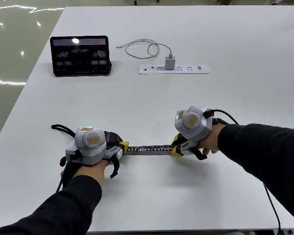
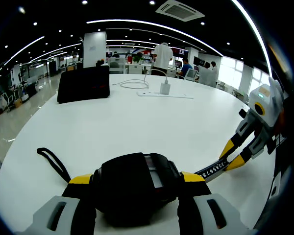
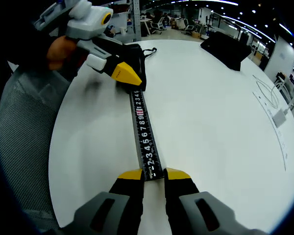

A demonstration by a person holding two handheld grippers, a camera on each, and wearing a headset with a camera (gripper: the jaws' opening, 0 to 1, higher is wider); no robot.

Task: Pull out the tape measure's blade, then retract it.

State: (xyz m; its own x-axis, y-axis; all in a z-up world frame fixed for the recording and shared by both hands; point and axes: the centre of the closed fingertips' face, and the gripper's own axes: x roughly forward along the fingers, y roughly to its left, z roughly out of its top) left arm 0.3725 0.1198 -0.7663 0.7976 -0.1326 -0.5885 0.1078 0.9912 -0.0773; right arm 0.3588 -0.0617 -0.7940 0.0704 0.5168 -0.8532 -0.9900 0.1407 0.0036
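Observation:
The black tape measure case (image 2: 134, 188) lies on the white table, and my left gripper (image 2: 137, 177) is shut on it, one yellow-tipped jaw on each side. In the head view the case (image 1: 112, 139) sits at the near left under that gripper (image 1: 118, 148). A short length of black blade (image 1: 149, 149) with white numbers runs right to my right gripper (image 1: 175, 148). In the right gripper view the blade (image 3: 143, 132) lies flat on the table, and the right gripper (image 3: 153, 174) is shut on its end. The case's black strap (image 2: 51, 160) trails off to the left.
A dark tablet (image 1: 80, 55) stands at the far left of the table (image 1: 152, 107). A white power strip (image 1: 174, 69) with a plugged-in charger and a coiled cable (image 1: 144, 48) lies at the far middle. The table's near edge runs just below my arms.

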